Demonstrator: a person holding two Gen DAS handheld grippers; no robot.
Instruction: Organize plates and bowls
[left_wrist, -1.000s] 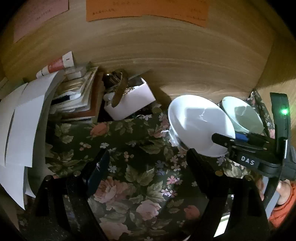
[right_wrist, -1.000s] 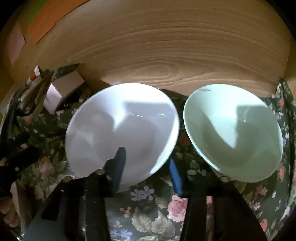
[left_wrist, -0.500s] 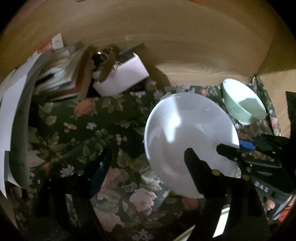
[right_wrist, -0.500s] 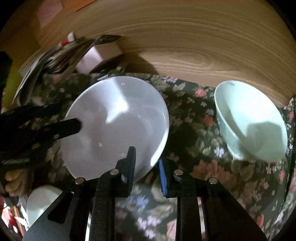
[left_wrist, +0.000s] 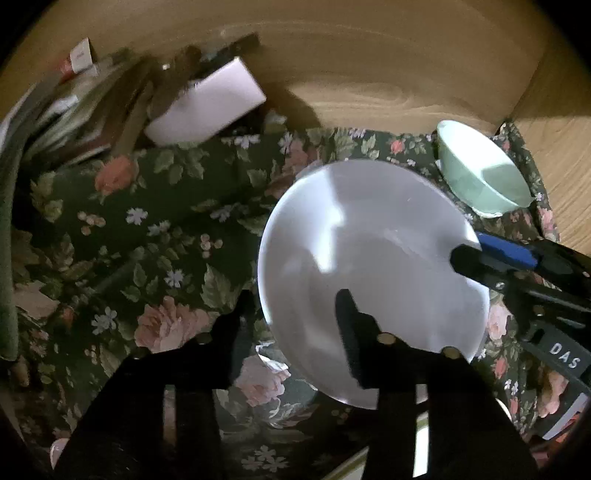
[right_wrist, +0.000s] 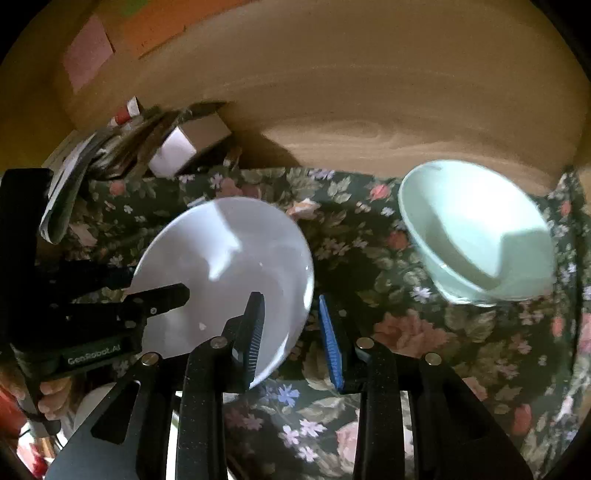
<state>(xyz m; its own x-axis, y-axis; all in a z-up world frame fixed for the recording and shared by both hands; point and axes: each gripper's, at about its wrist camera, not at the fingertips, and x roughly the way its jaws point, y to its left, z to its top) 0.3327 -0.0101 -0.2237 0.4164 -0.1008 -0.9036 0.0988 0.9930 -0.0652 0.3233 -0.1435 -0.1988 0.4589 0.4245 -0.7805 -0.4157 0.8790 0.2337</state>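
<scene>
While the white bowl (left_wrist: 373, 273) hangs tilted above the floral cloth (left_wrist: 155, 229), two tools have its rim. Left tool (left_wrist: 295, 306): jaws closing, one finger inside the bowl at its 6 o'clock edge, the other outside; from its own view I cannot tell whether the pads press yet. Right tool (right_wrist: 290, 332): straddles the rim with its jaws easing apart, one finger inside and the blue-padded one outside; a sliver of gap shows at the blue pad, so the hold looks loose at best.

Green bowl (right_wrist: 476, 236) sits on the cloth at 2 o'clock from the white one, well apart, near the wooden back wall (right_wrist: 369, 92). Stack of papers and books (left_wrist: 66, 110) and a white box (left_wrist: 207, 107) lie at 10 o'clock.

Judgement: step in hand is a hand-over of the white bowl from right tool to left. Next move calls for the left tool to clamp firmly before the right lets go fully, then to level the bowl and carry it to wherever the bowls are gathered, possibly nesting with the green one.
</scene>
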